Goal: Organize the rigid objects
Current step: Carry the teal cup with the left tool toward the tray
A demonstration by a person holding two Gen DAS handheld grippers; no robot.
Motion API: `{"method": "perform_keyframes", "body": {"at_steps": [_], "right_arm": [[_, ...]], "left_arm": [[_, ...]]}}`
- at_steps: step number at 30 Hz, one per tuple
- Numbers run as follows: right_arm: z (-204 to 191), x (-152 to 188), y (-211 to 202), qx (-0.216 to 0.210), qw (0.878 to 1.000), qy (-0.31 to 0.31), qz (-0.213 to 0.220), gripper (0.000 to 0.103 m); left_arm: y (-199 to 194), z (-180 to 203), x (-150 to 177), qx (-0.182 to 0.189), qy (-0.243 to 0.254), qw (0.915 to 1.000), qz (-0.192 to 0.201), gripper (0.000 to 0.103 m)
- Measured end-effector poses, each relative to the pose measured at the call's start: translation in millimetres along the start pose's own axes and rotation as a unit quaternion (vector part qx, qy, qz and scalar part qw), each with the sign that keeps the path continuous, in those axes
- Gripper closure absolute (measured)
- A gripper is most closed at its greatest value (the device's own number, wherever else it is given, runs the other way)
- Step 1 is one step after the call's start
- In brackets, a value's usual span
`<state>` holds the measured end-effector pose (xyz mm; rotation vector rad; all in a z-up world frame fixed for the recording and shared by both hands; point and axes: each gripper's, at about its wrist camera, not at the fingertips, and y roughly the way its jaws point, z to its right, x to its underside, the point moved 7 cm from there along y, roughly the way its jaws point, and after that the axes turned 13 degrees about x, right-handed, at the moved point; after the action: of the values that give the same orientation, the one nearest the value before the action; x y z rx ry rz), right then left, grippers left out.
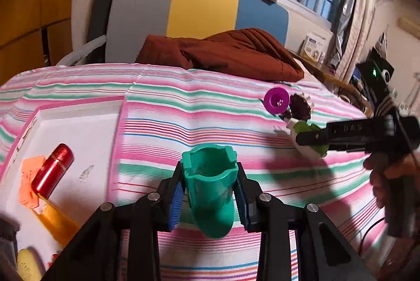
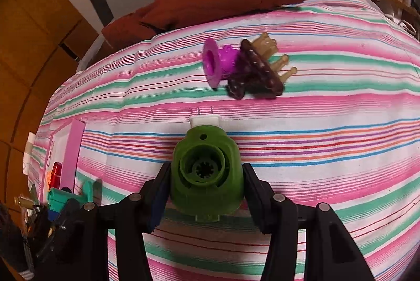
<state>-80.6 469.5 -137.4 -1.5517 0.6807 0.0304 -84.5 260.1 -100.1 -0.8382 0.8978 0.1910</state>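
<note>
In the left wrist view my left gripper (image 1: 210, 189) is shut on a teal plastic cup-shaped piece (image 1: 210, 202), held just above the striped bedspread. To its left lies a white tray with a pink rim (image 1: 78, 123). It holds a red cylinder (image 1: 52, 170), an orange piece (image 1: 29, 186) and a yellow-orange object (image 1: 57, 223). In the right wrist view my right gripper (image 2: 207, 170) is shut on a green round plug-like device (image 2: 206, 176) with a white pronged end (image 2: 206, 121). Beyond it lie a purple funnel-shaped toy (image 2: 218, 63) and a brown hairbrush (image 2: 262, 71), touching each other.
A striped pink, green and white bedspread (image 1: 197, 123) covers the bed. A brown quilt (image 1: 223, 52) lies bunched at the far side. The right gripper (image 1: 309, 138) and a hand (image 1: 380, 176) holding it show at the right of the left wrist view. A shelf with boxes (image 1: 312, 44) stands beyond.
</note>
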Motion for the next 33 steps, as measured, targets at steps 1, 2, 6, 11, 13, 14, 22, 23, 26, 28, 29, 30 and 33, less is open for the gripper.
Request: {"method": "perform_keyframes", "body": {"at_steps": [1,2,6,11,13,14,22,23,26,28,29,30,33], "right_arm": [[-2.1,0.2,-0.6,0.000,1.000,-0.004,0.003,0.050],[-4.4,-0.1,0.0,0.001,1.000,-0.005,0.005,0.050],[-9.8,1.8,0.2,-0.005,1.000,-0.013,0.005,0.050],[-12.3,1.9,-1.3,-0.011,1.000,-0.018,0.009,0.050],[-13.2,1.9,-1.4,-0.009,1.000,-0.021,0.012,0.050],[-12.7,2.0,-1.3,-0.009,1.000,-0.022,0.012,0.050],[-14.2,2.5,1.4,-0.001,1.000,-0.028,0.010,0.050],[-14.2,2.5,1.3,-0.001,1.000,-0.028,0.011,0.050],[-13.7,2.0,2.3,0.003,1.000,-0.028,0.011,0.050],[-12.9,1.3,2.9,0.005,1.000,-0.027,0.010,0.050],[-12.7,1.2,3.1,0.006,1.000,-0.027,0.010,0.050],[-12.6,1.0,3.2,0.005,1.000,-0.028,0.010,0.050],[-12.6,0.8,3.3,0.006,1.000,-0.027,0.010,0.050]], "left_arm": [[-3.8,-1.6,-2.4,0.003,-0.005,1.0000,0.002,0.068],[-7.2,-2.6,-4.1,0.004,-0.008,1.0000,0.005,0.068],[-21.6,-14.5,-15.1,-0.001,-0.013,0.9998,0.015,0.068],[-42.9,-43.5,-27.2,-0.021,-0.030,0.9989,0.028,0.068],[-50.7,-57.6,-31.9,-0.030,-0.036,0.9984,0.033,0.068],[-53.8,-63.9,-33.4,-0.035,-0.039,0.9980,0.034,0.068],[-69.4,-125.9,-50.3,-0.080,-0.073,0.9935,0.036,0.068],[-70.4,-132.3,-51.6,-0.084,-0.075,0.9931,0.034,0.068],[-70.4,-152.0,-56.9,-0.101,-0.075,0.9918,0.023,0.068],[-66.1,-166.3,-59.5,-0.110,-0.079,0.9907,0.008,0.068],[-63.4,-174.3,-60.1,-0.118,-0.083,0.9896,0.000,0.068],[-61.6,-182.2,-60.1,-0.124,-0.089,0.9883,-0.006,0.068],[-55.6,-197.9,-59.9,-0.129,-0.106,0.9857,-0.021,0.068]]}}
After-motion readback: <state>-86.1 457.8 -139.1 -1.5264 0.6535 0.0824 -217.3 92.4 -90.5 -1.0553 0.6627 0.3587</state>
